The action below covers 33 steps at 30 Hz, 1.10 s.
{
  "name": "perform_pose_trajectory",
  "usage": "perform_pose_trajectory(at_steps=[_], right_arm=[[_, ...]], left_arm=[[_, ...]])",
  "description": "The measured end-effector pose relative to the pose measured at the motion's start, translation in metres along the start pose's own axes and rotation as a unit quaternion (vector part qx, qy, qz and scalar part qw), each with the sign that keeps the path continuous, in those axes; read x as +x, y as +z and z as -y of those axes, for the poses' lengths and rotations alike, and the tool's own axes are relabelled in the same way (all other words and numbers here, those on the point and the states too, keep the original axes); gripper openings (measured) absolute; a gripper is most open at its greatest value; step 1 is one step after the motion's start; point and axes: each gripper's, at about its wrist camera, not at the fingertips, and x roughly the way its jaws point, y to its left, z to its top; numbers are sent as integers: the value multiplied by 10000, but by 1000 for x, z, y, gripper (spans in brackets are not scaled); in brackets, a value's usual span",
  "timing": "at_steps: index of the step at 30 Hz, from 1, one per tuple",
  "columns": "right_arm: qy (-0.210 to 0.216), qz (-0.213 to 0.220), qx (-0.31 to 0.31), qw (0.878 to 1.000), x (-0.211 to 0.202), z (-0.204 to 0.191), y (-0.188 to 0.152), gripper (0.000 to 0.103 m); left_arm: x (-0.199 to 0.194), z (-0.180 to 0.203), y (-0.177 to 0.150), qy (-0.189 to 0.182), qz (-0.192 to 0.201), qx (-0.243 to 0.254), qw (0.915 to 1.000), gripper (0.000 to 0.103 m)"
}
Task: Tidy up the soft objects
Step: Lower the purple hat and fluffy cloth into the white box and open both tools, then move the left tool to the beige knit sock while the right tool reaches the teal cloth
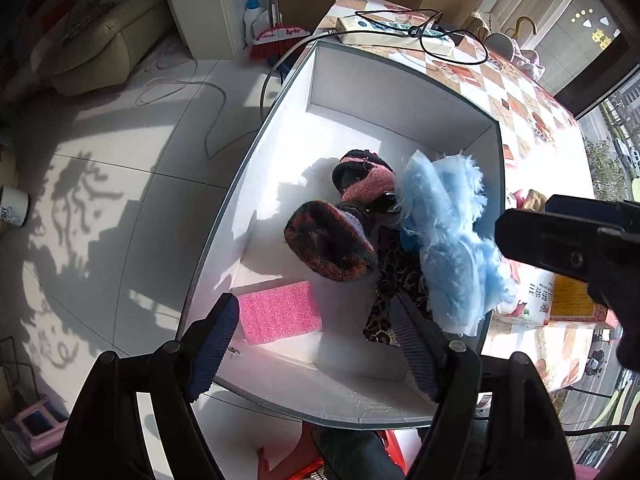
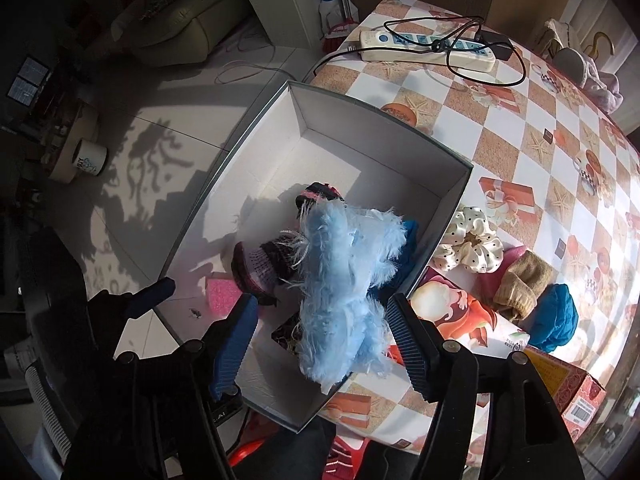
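Tongs (image 2: pixel 324 344) straddle blue fluffy cloth (image 2: pixel 344 280) over white box (image 2: pixel 384 148).

A matt white cardboard box (image 1: pixel 400 92) is being seen, its inner walls smooth and paper-like. Inside it, a fluffy pale blue cloth (image 2: pixel 344 280) with long shaggy fibres is being shown beside dark knitted socks (image 1: pixel 332 240) of coarse wool and a pink foam sponge (image 1: pixel 280 312) with a rough, glittering, porous surface. The table is being covered by a glossy checked oilcloth (image 2: pixel 500 128). On it, a satin dotted scrunchie (image 2: pixel 472 244) is being lit to a soft sheen, and a smooth plastic power strip (image 2: pixel 424 50) is being displayed. Ribbed blue rubbery pads (image 2: pixel 236 344) are being carried on black matt plastic fingers.
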Motion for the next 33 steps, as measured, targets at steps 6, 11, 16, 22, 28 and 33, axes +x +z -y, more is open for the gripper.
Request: perform_pose_trajectory(at_steps=[6,11,16,22,28,33], right_arm=[[85,64,232,9997,-7,7,1,89],[150,-49,549,9984,-10,25,-1,89],[206,105,915,9955,-32,59,-7,89],[78,296,1837,9825,-68,139,-20,89],[-141,341,2797,9594,-89,229,-47,89],[-143,109,3298,9439,-79,286,-66,89]], left_arm=[[-12,-7,0,-627,320,-302,9971,103],[-5,-2,11,-1155,76,-431,9923,103],[-23,20,23,-1179,321,-47,9925,103],[-39,72,43,-1177,367,849,9887,103],[-35,142,55,-1067,212,1750,9785,103],[-20,191,63,-955,22,2158,9718,103]])
